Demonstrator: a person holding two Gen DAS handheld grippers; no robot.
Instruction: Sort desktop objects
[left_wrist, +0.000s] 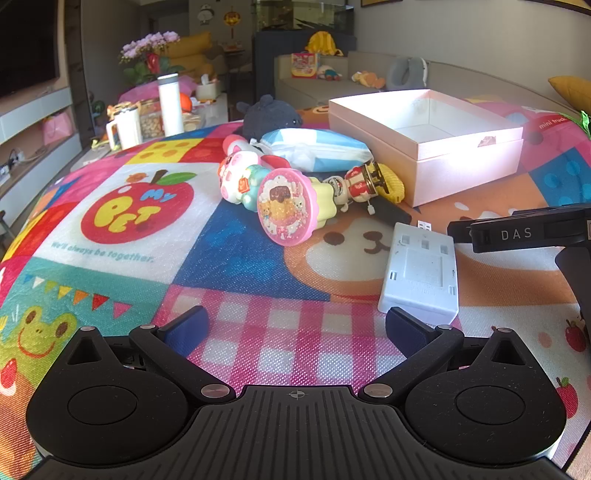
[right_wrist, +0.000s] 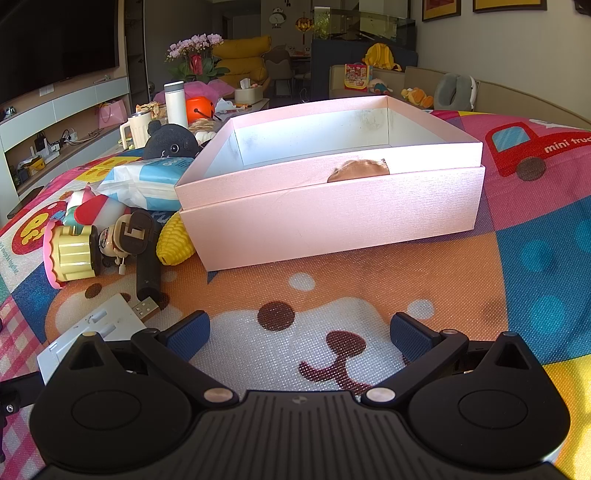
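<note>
Your left gripper (left_wrist: 295, 328) stands wide with nothing between its blue pads, hanging over the pink checked patch of the colourful play mat (left_wrist: 236, 258) that covers the desk. Just beyond its right pad lies a white plastic adapter block (left_wrist: 421, 273), flat on the mat. Your right gripper (right_wrist: 301, 332) is equally wide and empty, above the bear face printed on the mat, and its black body shows at the right edge of the left wrist view.

Farther out sits the cluster of objects: a pink round-faced toy (left_wrist: 286, 206) on its side, a small wind-up figure (left_wrist: 360, 184) touching it, a yellow toy corn cob (right_wrist: 173, 242) against the box, and a black USB stick (right_wrist: 147, 273) lying nearer you. Behind them rest a pack of wipes (left_wrist: 317, 149) and a dark plush (left_wrist: 269, 116).

The pink open box (right_wrist: 332, 214) stands to the right of that pile, upright.
</note>
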